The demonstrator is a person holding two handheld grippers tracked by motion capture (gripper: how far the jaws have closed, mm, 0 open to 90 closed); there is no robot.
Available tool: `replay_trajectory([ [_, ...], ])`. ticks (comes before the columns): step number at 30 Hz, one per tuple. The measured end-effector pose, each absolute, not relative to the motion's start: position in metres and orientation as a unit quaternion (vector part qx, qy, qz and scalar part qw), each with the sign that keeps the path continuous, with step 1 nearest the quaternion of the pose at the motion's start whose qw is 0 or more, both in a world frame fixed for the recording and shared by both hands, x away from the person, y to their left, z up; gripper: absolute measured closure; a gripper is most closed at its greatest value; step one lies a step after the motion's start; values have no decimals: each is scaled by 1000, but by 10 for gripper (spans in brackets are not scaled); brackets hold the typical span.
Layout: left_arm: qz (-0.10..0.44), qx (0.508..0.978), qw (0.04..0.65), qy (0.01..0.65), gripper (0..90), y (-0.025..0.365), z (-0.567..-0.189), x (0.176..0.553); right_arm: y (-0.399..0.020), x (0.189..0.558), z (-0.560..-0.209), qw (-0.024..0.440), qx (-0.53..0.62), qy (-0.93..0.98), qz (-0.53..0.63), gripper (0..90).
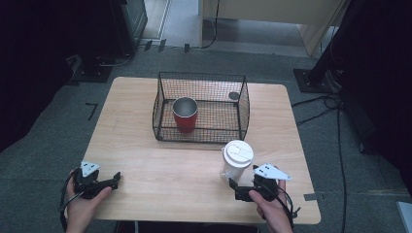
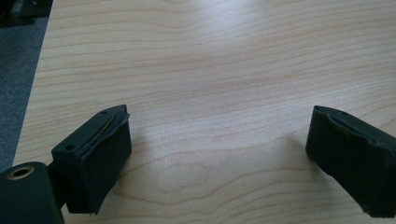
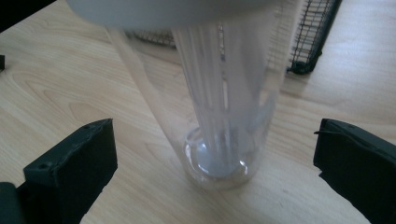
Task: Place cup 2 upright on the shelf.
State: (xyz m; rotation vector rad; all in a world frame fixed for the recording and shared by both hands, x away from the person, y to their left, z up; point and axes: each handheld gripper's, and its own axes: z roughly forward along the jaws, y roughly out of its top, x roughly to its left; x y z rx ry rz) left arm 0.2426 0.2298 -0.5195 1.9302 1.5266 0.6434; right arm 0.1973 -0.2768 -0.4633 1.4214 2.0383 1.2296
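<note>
The clear ribbed tumbler [image 1: 236,162] with its white lid [image 1: 238,150] stands upright on the pale wood-grain surface [image 1: 160,160] at about 5 o'clock, just outside the black wire basket [image 1: 242,109], and the right gripper [image 1: 235,188] sits close beside it with jaws spread wide on either side of its base and not touching, so the grasp looks not yet made. A red cup [image 1: 185,115] with a metal lining already stands inside the basket, while the left gripper [image 1: 115,178] rests at 7 o'clock, jaws released over bare wood.
</note>
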Motion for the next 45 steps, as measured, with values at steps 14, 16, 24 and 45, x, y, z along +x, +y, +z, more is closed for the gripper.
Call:
replay_trajectory([
  [14, 245, 722, 301, 572, 138, 230, -519, 241, -247, 213, -435, 225, 514, 705, 434, 0],
  [16, 245, 722, 301, 572, 138, 230, -519, 241, -246, 215, -434, 229, 516, 704, 431, 0],
  [24, 242, 727, 299, 569, 94, 229, -519, 242, -240, 221, -432, 253, 521, 692, 431, 0],
  [45, 236, 734, 294, 565, 36, 228, -520, 242, -234, 225, -443, 267, 529, 692, 411, 112],
])
